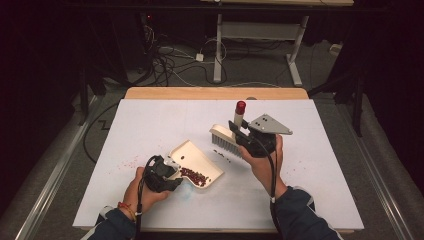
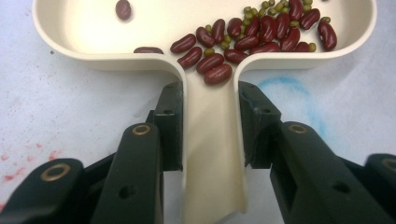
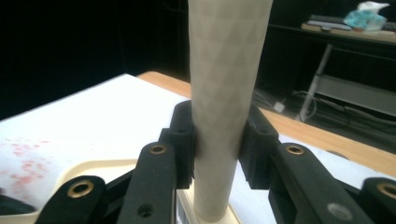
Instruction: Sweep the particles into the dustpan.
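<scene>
A cream dustpan lies near the table's middle, holding dark red beans and small green ones. My left gripper is shut on the dustpan handle, its black pads pressing both sides. In the left gripper view the beans pile near the pan's neck. My right gripper is shut on the pale handle of a hand brush, held upright with its red tip on top. The brush's bristles sit just right of the dustpan's mouth.
The table is covered with a white sheet marked with red stains at the left. A few loose beans lie between brush and dustpan. The wooden table edge runs along the back; cables and a desk frame lie on the floor beyond.
</scene>
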`<action>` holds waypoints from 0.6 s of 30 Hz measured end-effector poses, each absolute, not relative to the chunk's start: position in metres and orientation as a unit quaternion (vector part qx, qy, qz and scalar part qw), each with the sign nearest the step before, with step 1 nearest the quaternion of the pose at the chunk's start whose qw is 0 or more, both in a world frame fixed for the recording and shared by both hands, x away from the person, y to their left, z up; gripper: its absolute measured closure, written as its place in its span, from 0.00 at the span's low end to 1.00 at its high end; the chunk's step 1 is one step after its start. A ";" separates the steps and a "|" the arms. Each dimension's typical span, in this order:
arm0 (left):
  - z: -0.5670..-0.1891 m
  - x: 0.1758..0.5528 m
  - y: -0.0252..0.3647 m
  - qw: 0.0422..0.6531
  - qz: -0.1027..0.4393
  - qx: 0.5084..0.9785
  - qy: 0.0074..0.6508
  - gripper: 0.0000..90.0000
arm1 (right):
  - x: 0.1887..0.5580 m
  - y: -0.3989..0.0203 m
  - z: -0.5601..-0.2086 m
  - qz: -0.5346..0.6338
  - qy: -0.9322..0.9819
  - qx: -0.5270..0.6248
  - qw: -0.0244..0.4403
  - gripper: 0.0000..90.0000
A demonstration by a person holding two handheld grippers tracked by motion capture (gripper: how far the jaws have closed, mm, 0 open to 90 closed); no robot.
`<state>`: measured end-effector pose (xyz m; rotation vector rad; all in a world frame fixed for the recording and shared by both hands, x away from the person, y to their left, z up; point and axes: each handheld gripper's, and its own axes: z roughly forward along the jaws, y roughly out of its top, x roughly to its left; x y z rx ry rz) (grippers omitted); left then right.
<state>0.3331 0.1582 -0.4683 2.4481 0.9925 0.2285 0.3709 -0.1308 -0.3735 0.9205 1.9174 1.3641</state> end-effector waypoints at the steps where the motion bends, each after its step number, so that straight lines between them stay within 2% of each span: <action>1: -0.468 0.333 0.159 0.242 0.083 0.896 0.362 0.71 | 0.374 -0.133 -0.376 0.511 0.723 0.350 0.305 0.78; 18: -0.466 0.322 0.153 0.232 0.072 0.897 0.369 0.71 | 0.393 -0.153 -0.399 0.467 0.720 0.378 0.348 0.78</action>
